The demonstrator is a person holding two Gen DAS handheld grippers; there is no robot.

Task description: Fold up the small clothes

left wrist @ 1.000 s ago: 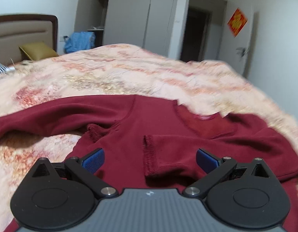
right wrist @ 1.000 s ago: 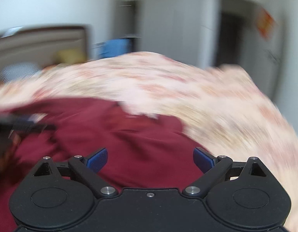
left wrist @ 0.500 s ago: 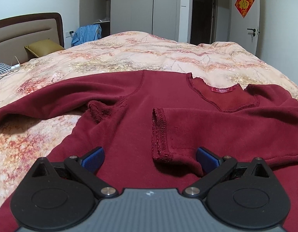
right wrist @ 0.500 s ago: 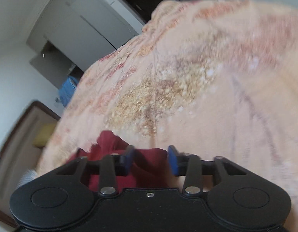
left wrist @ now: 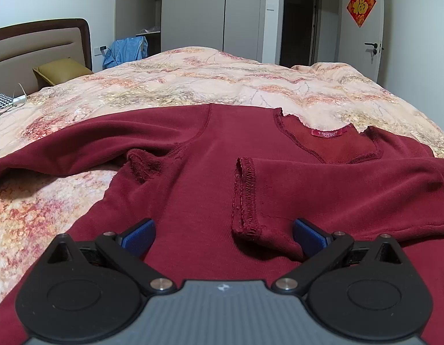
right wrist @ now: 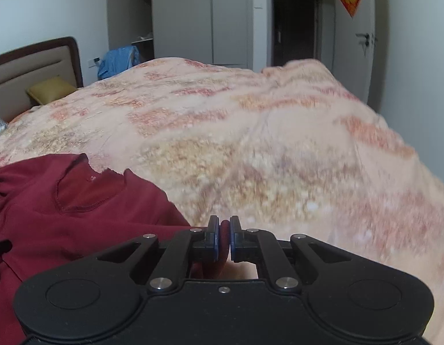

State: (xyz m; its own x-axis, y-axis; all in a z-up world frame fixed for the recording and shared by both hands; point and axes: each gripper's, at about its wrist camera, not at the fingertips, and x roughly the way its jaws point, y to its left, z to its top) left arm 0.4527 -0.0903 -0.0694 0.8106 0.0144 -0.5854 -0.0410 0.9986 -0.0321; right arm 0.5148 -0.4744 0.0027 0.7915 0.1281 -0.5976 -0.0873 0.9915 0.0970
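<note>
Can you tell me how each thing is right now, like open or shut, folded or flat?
Shirt: spread on the bed, one sleeve folded across its front, the other stretched out.
Left gripper: open, over the shirt, holding nothing.
Right gripper: just closed, fingers pinching red cloth at the shirt's edge.
Wardrobe door: open.
Room door: open.
Blanket: spread over the bed.

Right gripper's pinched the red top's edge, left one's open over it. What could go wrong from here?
1. The right gripper has just closed on only a thin fold of the red top; a pull might slip it free.
2. The folded-in sleeve lies loose, so dragging could undo it.
3. The left gripper is open and pins nothing, so the whole top may slide on the quilt.
</note>
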